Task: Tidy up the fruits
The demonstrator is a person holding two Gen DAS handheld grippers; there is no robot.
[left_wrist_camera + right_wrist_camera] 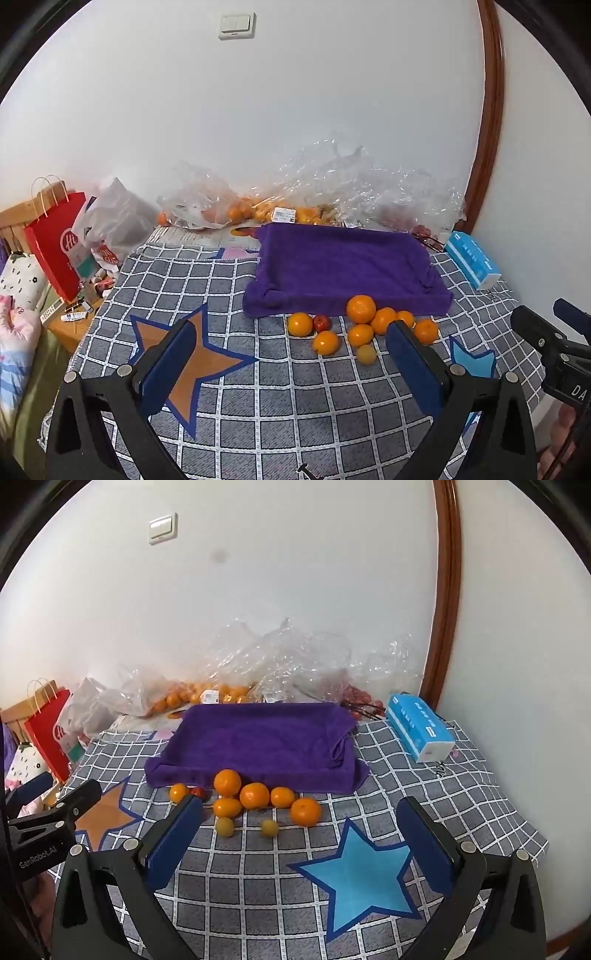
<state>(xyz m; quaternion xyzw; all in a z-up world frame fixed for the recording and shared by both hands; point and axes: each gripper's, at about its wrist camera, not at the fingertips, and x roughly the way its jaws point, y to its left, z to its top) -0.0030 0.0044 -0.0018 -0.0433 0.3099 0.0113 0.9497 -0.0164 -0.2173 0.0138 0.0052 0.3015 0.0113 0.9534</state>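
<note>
Right now both tongs wide open, nothing in them. Fruit pile (255, 797) sits mid-frame, touching the front edge of the purple tray (258, 734). Right tongs (301, 834) look nearer & more head-on, fruit just ahead and slightly left; left tongs (291, 358) see it ahead, right of centre. Round fruit, no long axis.

Oranges (240, 212) blur behind crumpled clear plastic bags (332, 177); a small red fruit (198, 792) sits half hidden behind the right gripper's finger (177, 834); the red bag's (59, 243) lettering is cut off.
</note>
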